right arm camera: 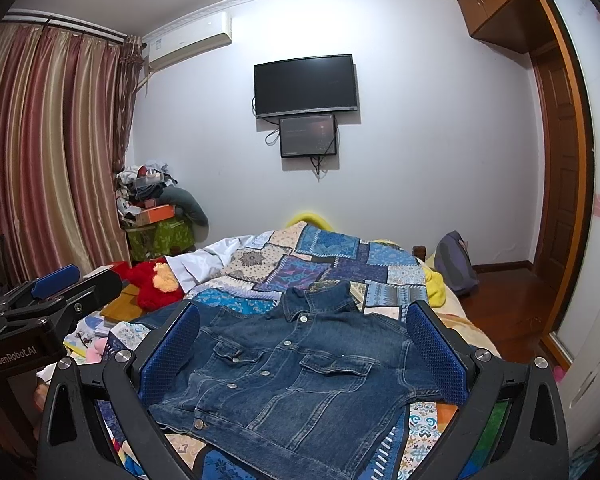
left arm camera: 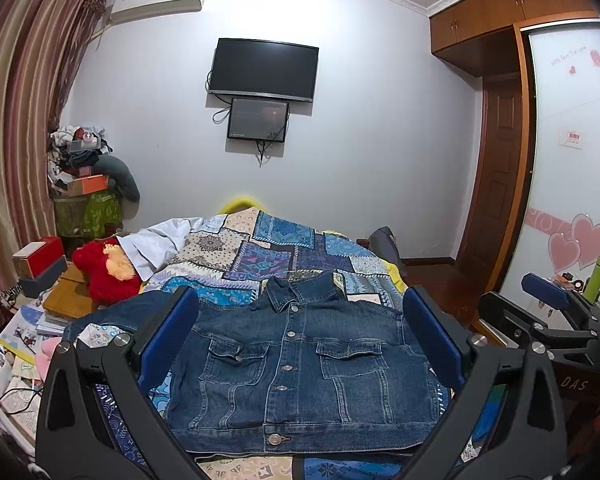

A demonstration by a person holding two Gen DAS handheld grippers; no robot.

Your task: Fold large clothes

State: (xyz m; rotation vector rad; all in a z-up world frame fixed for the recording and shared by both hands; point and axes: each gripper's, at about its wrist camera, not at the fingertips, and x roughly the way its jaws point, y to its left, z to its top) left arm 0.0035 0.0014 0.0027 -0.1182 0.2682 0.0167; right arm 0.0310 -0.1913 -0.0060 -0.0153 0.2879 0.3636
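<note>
A dark blue denim jacket (left arm camera: pixel 300 368) lies flat and buttoned, front up, on the patchwork bedspread (left arm camera: pixel 268 252), collar toward the far wall. It also shows in the right wrist view (right arm camera: pixel 296 376). My left gripper (left arm camera: pixel 300 340) hovers above its lower half, fingers wide open and empty. My right gripper (right arm camera: pixel 304 352) hovers open and empty over the jacket from the right. The right gripper also shows at the right edge of the left wrist view (left arm camera: pixel 556 300); the left gripper shows at the left of the right wrist view (right arm camera: pixel 52 284).
A red plush toy (left arm camera: pixel 104 272) and a white garment (left arm camera: pixel 156 244) lie at the bed's left. Boxes and papers (left arm camera: pixel 40 300) clutter the floor on the left. A dark bag (right arm camera: pixel 456 264) stands at the bed's far right. Wardrobe doors (left arm camera: pixel 572 168) stand on the right.
</note>
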